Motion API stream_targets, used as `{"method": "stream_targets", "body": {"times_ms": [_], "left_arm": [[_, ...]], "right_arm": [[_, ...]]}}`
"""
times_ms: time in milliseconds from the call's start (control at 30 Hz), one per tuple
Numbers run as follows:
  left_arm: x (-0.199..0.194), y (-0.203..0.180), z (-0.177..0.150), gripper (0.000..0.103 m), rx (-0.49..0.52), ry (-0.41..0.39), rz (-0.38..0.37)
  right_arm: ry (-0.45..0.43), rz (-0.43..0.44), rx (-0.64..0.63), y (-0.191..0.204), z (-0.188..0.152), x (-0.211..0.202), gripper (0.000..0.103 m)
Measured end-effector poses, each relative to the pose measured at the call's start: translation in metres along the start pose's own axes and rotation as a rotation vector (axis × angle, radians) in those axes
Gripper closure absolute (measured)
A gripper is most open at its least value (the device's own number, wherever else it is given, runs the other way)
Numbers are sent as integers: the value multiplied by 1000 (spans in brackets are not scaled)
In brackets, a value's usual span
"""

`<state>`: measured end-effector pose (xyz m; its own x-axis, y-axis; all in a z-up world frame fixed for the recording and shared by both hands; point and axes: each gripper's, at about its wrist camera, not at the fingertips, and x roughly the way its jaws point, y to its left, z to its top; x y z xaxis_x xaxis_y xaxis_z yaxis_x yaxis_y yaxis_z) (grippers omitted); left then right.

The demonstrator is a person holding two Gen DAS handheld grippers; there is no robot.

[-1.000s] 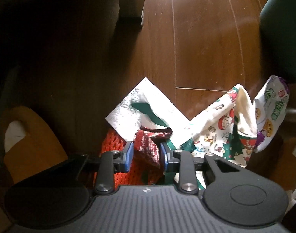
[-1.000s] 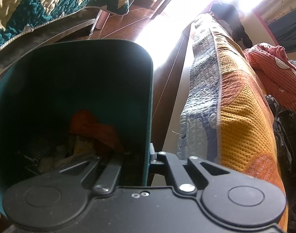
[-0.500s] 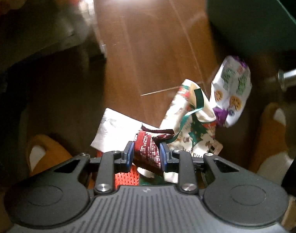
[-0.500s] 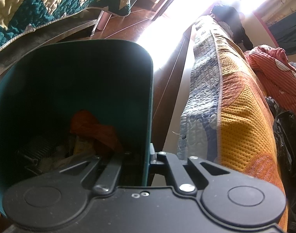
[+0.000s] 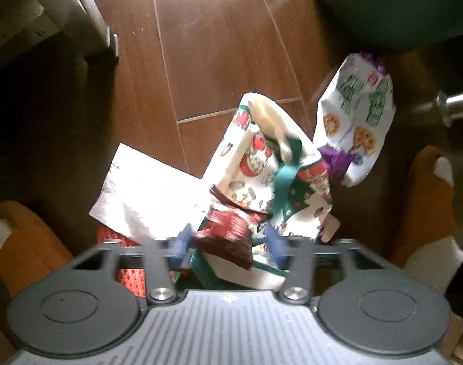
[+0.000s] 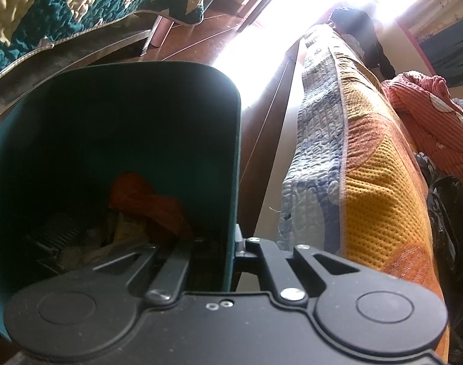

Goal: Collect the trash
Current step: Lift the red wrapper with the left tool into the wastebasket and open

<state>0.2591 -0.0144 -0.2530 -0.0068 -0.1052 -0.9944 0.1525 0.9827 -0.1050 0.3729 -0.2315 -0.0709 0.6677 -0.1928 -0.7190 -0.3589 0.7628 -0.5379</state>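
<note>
- Jaws of the left gripper [image 5: 228, 248] have just been opening; spread now, with the red wrapper [image 5: 228, 237] loose between them, no longer pinched as it was a second ago.
- Printed wrappers [image 5: 262, 167] and a white napkin [image 5: 146, 194] lie just beyond, on the floor [image 5: 216, 45].
- Right gripper [image 6: 234, 245] jaws pinch the green bin [image 6: 109, 115] wall.
- Judgement: dropped outside the bin.

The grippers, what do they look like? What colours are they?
The left gripper is dark grey plastic with a ribbed body, two round discs, silver screws and blue finger pads. The right gripper is black, with matching discs and silver screws.
</note>
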Motion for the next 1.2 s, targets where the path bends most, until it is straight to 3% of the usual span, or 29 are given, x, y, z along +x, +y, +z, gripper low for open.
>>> {"method": "stream_targets", "body": {"times_ms": [200,333,400,467,633,700,933,1200], "left_arm": [[-9,-7,-3,34,48,-55,37],[-3,-45,-15,35,301,-89,107],[4,-54,-18,35,366,-89,132],[14,-55,-17,40,355,-75,151],[32,-43,-13,54,277,-24,113],[36,-45,-17,65,297,-12,99],[17,-41,-13,71,279,-55,104],[-50,-34,-2,71,248,-148,87]], "right_arm": [[0,-2,-6,1,0,0,99],[-1,-2,-7,2,0,0,99],[-1,-3,-7,2,1,0,99],[-1,-2,-6,2,1,0,99],[-1,-4,-5,1,0,0,99],[-1,-3,-2,0,0,0,99],[-7,4,-2,1,-1,-1,99],[-68,-4,-131,34,2,-21,99]]}}
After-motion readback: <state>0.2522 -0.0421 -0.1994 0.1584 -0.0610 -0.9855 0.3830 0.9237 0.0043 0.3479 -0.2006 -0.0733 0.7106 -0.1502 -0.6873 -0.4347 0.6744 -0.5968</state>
